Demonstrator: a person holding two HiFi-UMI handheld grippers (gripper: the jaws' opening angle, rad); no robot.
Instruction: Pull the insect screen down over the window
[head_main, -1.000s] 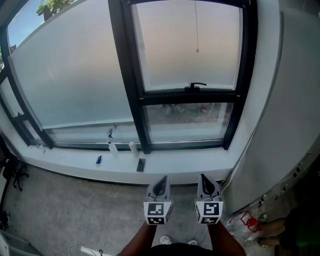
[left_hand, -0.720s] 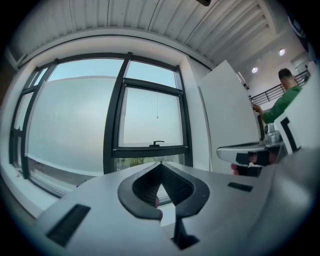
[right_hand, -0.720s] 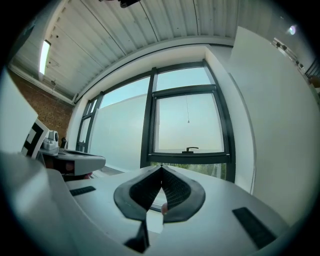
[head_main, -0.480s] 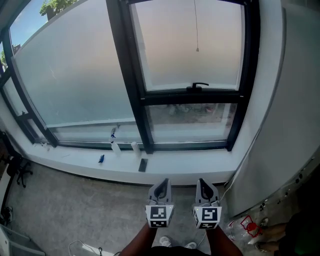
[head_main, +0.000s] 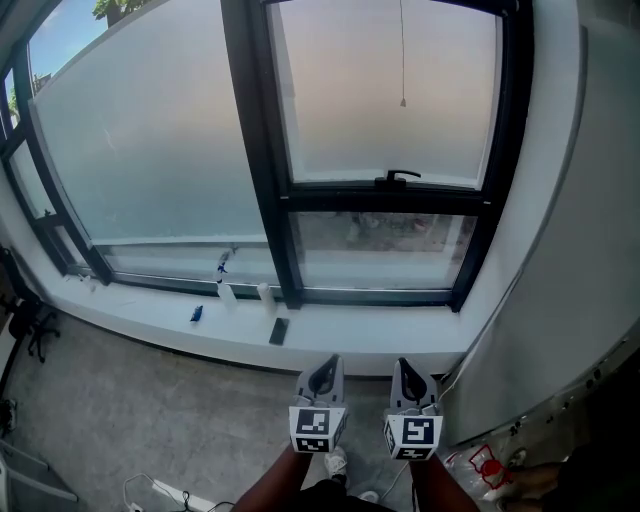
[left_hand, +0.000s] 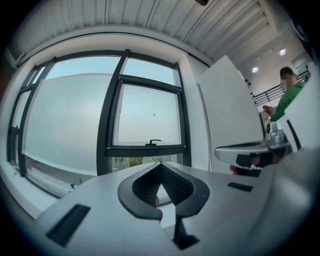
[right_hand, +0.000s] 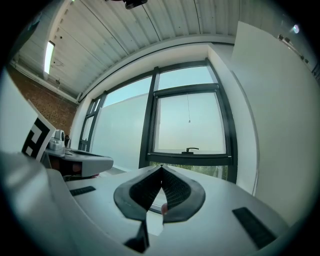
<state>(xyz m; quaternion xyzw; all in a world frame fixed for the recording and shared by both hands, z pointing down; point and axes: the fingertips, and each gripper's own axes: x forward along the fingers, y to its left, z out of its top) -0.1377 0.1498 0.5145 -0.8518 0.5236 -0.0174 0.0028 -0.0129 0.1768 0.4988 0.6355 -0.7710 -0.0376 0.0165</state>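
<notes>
A black-framed window fills the wall ahead. A thin pull cord hangs down the middle of its upper pane and ends in a small bead; the cord shows in both gripper views. A black handle sits on the sash's lower bar. No screen material shows over the glass. My left gripper and right gripper are held side by side, level, pointing at the window and well short of it. Both are shut with nothing between the pads.
The white sill carries a small bottle, a blue item and a dark flat piece. A white panel stands close on the right. A cable lies on the floor. A person in green stands at the far right.
The window has drifted slightly right and lower in the head view, and a shoe now shows between the arms. Both grippers stay shut and side by side.
</notes>
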